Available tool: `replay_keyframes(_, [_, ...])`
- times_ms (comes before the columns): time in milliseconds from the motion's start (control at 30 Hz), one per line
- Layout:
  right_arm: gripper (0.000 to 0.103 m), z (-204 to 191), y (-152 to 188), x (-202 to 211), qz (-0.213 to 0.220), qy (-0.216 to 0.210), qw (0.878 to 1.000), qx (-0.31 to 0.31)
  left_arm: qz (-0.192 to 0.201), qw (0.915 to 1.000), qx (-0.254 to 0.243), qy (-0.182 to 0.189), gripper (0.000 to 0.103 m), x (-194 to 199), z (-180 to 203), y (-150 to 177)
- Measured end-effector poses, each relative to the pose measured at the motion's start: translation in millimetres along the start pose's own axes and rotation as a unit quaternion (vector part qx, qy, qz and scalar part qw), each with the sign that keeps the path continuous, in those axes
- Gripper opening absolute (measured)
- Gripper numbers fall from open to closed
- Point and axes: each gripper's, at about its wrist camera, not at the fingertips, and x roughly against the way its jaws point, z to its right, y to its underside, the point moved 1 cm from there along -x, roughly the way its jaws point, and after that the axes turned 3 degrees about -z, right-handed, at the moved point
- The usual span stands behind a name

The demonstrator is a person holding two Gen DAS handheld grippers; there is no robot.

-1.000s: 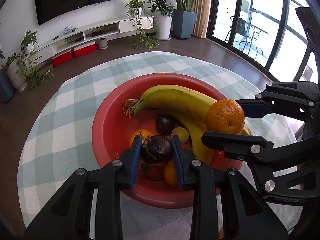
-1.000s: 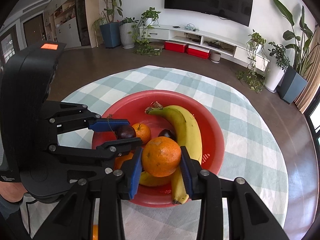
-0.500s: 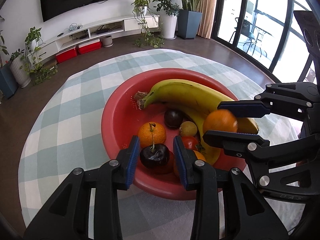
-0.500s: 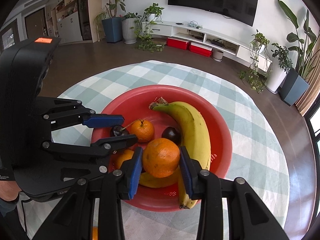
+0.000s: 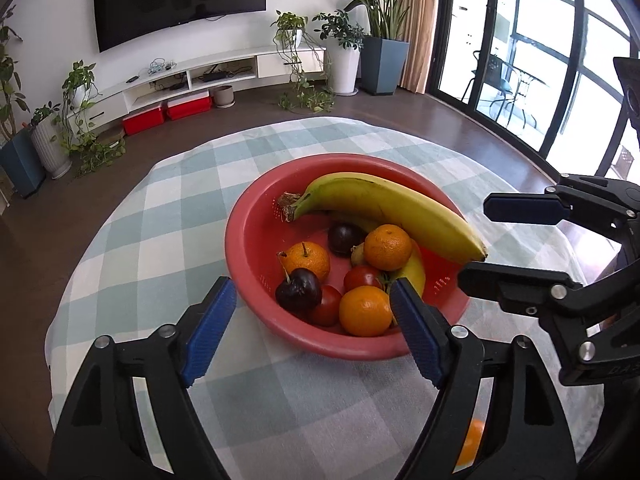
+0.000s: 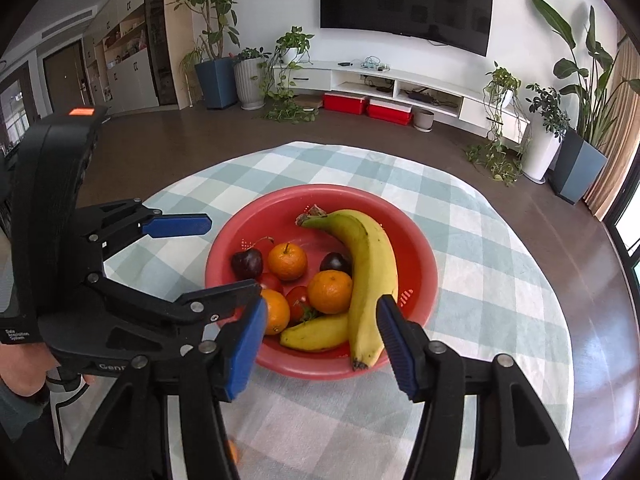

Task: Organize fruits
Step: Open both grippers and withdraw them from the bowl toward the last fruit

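Note:
A red bowl (image 5: 248, 224) (image 6: 420, 248) holds a large banana (image 5: 384, 208) (image 6: 368, 272), a small banana, several oranges, tomatoes and two dark plums. The stemmed dark plum (image 5: 298, 294) (image 6: 247, 263) lies at the bowl's near-left side. An orange (image 5: 387, 247) (image 6: 330, 292) rests against the big banana. My left gripper (image 5: 314, 332) (image 6: 200, 260) hovers at the bowl's near rim, its jaws opening with nothing pressed between them. My right gripper (image 6: 320, 344) (image 5: 516, 244) is beside it, jaws also opening, and holds nothing.
The bowl stands on a round table under a green-and-white checked cloth (image 5: 160, 208). A lone orange (image 5: 470, 444) (image 6: 232, 452) lies on the cloth close under the grippers. A hand (image 6: 20, 368) holds the left gripper. The floor drops off all around the table.
The left gripper let go of the dark plum and the right let go of the orange; both fruits now lie in the bowl. Both grippers opened wide and drew back from the bowl.

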Motion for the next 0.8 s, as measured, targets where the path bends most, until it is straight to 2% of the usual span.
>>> replay_keyframes(100, [0.071, -4.3, 17.2, 19.5, 0.015, -0.008, 1.0, -0.009, 0.01, 0.9999, -0.001, -0.003, 0.088, 19.2, 7.3, 14.5])
replay_keyframes(200, [0.077, -7.5, 40.3, 37.5, 0.028, -0.018, 0.999, -0.021, 0.015, 0.9998, -0.01, -0.002, 0.093, 37.7, 19.6, 38.1])
replay_keyframes(367, [0.078, -7.1, 87.8, 56.1, 0.027, -0.029, 0.997, -0.06, 0.002, 0.9995, -0.014, 0.027, 0.094, 54.7, 37.9, 86.8])
replay_keyframes(500, [0.078, -4.2, 129.7, 60.3, 0.01, -0.035, 0.994, -0.101, -0.012, 0.9993, -0.009, 0.035, 0.094, 62.1, 46.4, 116.1])
replay_keyframes(667, [0.078, -9.1, 162.2, 59.7, -0.012, -0.049, 0.991, -0.124, -0.029, 0.9984, -0.026, 0.042, 0.094, 65.4, 62.8, 138.5])
replay_keyframes(800, [0.078, -18.6, 169.7, 62.5, -0.013, -0.053, 0.992, -0.114, -0.034, 0.9976, -0.044, 0.041, 0.094, 65.5, 71.2, 136.4])
